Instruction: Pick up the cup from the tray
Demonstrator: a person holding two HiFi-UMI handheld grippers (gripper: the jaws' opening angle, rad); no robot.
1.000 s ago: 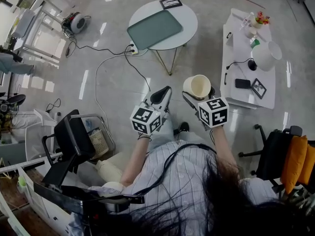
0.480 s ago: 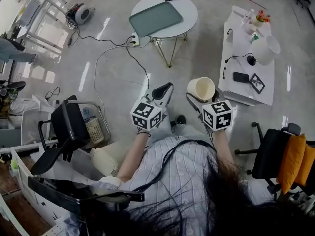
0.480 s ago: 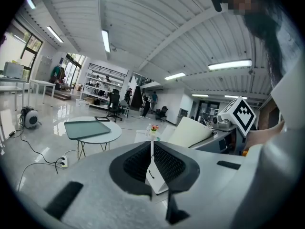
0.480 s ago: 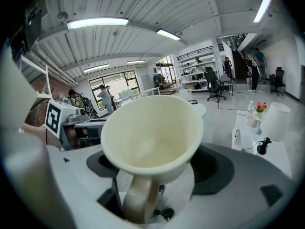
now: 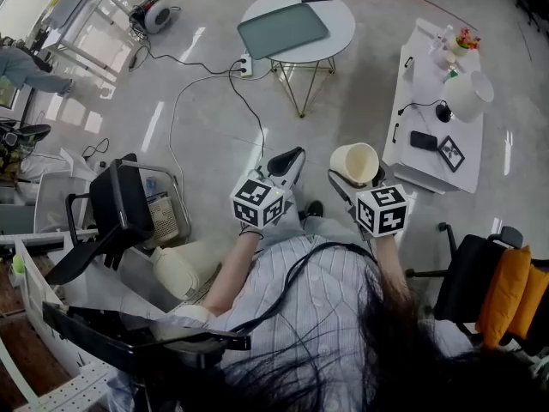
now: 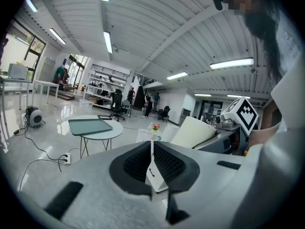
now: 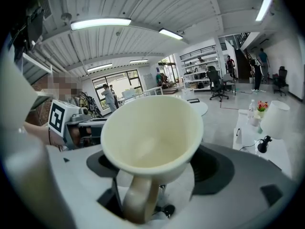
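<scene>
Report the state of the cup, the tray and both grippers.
cup: empty, in the air away from the tray, held by its handle.
tray: empty, lying flat on the round table.
right gripper: shut on the cup's handle.
left gripper: fingers together, holding nothing.
</scene>
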